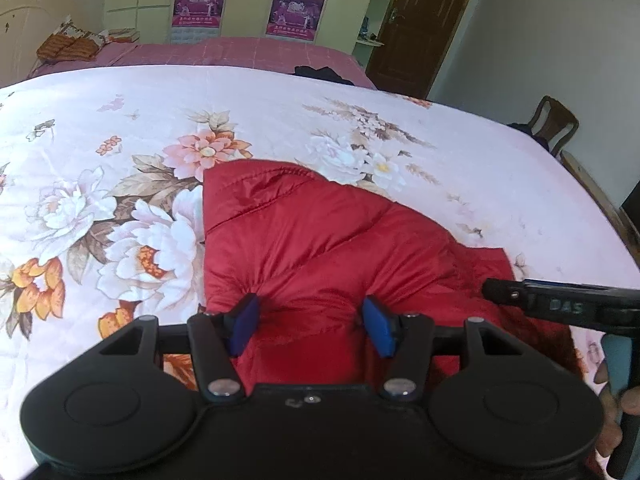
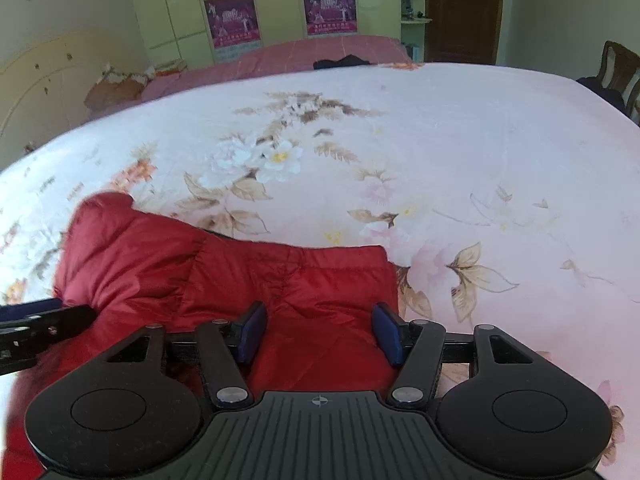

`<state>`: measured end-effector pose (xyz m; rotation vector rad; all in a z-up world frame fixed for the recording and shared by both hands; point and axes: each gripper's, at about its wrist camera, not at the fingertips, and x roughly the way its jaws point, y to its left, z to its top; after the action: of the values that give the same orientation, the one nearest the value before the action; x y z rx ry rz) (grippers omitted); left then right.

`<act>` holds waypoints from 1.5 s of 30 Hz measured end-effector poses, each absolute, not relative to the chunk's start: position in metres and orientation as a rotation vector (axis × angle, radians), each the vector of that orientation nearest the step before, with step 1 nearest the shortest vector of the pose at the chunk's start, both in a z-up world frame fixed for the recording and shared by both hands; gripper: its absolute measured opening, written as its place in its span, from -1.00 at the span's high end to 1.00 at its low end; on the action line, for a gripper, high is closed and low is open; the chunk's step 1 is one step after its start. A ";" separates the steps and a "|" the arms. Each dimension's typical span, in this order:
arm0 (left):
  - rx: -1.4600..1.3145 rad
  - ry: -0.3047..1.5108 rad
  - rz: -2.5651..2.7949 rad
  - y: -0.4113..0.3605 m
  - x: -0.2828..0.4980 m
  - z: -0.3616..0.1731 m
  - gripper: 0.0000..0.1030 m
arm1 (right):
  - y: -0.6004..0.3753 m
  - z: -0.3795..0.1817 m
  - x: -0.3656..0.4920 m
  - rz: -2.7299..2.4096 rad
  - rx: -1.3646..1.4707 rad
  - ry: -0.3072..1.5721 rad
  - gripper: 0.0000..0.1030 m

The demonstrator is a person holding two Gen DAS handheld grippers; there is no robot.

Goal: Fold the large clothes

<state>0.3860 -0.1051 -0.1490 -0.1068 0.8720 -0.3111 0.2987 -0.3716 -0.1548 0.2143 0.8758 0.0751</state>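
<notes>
Blue pads (image 1: 245, 323) up front in the left wrist view, and the left gripper (image 1: 312, 326) stands with its jaws apart over a bunched fold of the red padded jacket (image 1: 320, 236). Fabric swells up between the pads; whether they actually press on it cannot be told. Over on the right wrist camera the right gripper (image 2: 320, 330) is likewise parted, jaws straddling the jacket's (image 2: 224, 276) near right corner, cloth between them and a gap showing at the right pad (image 2: 387, 334). That gripper also pokes in from the right edge of the left view (image 1: 560, 304), a hand (image 1: 612, 412) wrapped round its handle.

Plenty of room out there: the floral quilt (image 1: 120, 128) spreads wide and bare to the left, ahead and to the right of the jacket. The quilt's far edge meets a pink checked sheet (image 1: 240, 54). A wooden chair (image 1: 554, 124) sits just off the right edge.

The jacket lies on the quilt's near side, its long axis running left to right across the right view, left end humped higher, right end a straight hem. In the left view it narrows to a raised corner pointing away to the upper left.

Beyond stand a cupboard with purple posters (image 1: 198, 0) and a dark door (image 1: 424, 20).
</notes>
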 end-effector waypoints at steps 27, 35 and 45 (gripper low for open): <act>-0.341 1.055 -0.455 -0.062 0.307 -0.167 -0.92 | -0.392 -0.156 0.209 0.176 0.519 0.954 -0.98; -0.410 1.081 -0.486 -0.066 0.312 -0.177 -0.86 | -0.396 -0.181 0.231 0.244 0.604 0.984 -0.98; -0.398 1.065 -0.466 -0.074 0.311 -0.172 -0.59 | -0.398 -0.189 0.240 0.353 0.658 1.004 -0.33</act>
<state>0.3108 -0.0741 -0.1723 -0.3978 1.0654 -0.4659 0.2396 -0.3983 -0.1892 0.6580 1.0038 0.3530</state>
